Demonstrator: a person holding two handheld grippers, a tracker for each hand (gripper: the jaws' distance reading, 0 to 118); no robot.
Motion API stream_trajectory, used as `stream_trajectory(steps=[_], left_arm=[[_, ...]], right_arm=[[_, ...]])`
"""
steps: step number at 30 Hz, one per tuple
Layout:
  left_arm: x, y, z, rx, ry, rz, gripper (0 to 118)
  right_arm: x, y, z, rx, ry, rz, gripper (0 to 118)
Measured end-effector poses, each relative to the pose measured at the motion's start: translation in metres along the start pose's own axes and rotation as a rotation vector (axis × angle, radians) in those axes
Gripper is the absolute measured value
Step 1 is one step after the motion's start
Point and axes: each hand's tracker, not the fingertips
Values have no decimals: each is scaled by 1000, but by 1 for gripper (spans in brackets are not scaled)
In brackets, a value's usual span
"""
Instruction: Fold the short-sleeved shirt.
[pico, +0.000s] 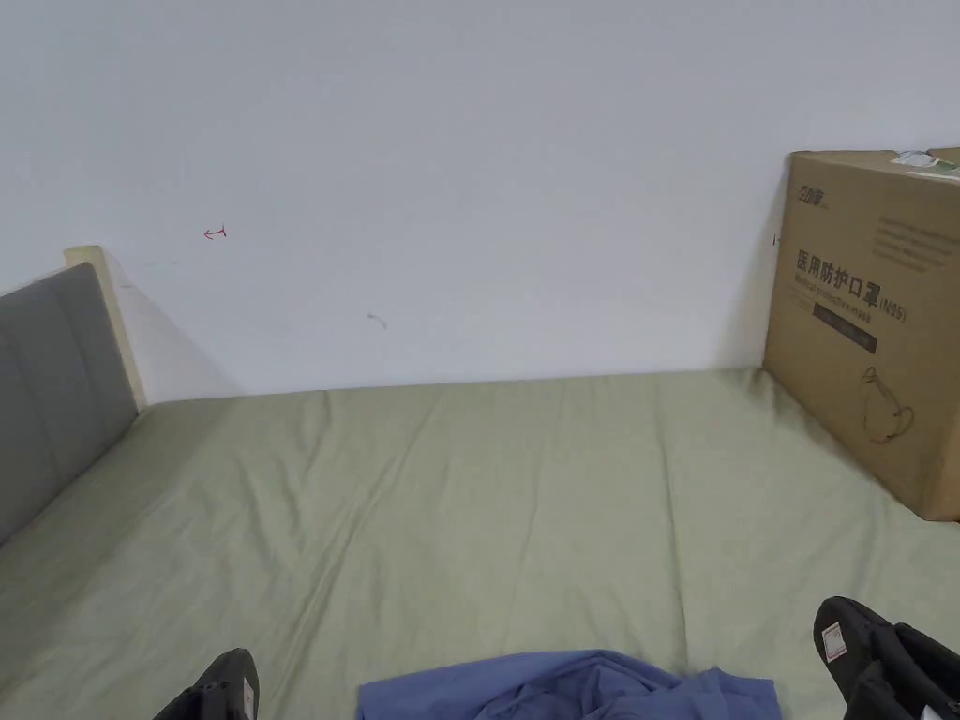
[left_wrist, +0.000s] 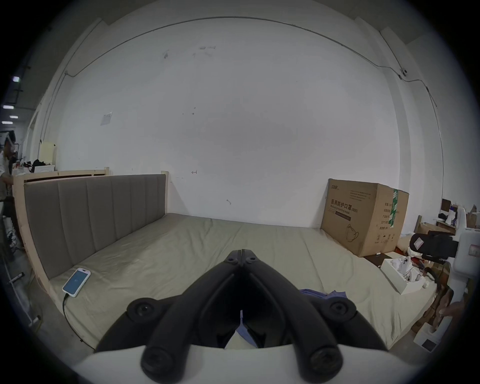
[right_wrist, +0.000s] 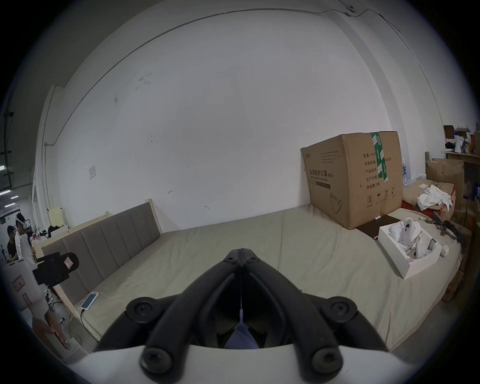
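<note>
Both pairs of fingers closed, left gripper (left_wrist: 241, 251) and right gripper (right_wrist: 241, 250), each pinching blue shirt (pico: 572, 689) cloth, raised over the bed (pico: 487, 487), likely to spread it flat.

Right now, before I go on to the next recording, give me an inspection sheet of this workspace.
Surface: bed under a creased green sheet.
Job's things: blue shirt crumpled at the near edge.
Clutter: cardboard box, phone, white tray.
Grippers: left gripper and right gripper closed at the tips, a strip of blue cloth between each pair of fingers.
Cables: one cable from the phone.
Surroundings: white wall, grey headboard.
</note>
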Motion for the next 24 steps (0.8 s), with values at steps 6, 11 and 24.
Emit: stream_trajectory(steps=[6, 11, 24], left_arm=[[6, 9, -18, -42, -46, 3, 0], [-13, 44, -128, -447, -148, 145, 0], [-51, -135, -357, -1079, -52, 278, 114]], right_arm=[[7, -2, -7, -34, -11, -21, 0], [12, -1, -14, -64, 5, -35, 0], [36, -35, -50, -248, -17, -40, 0]])
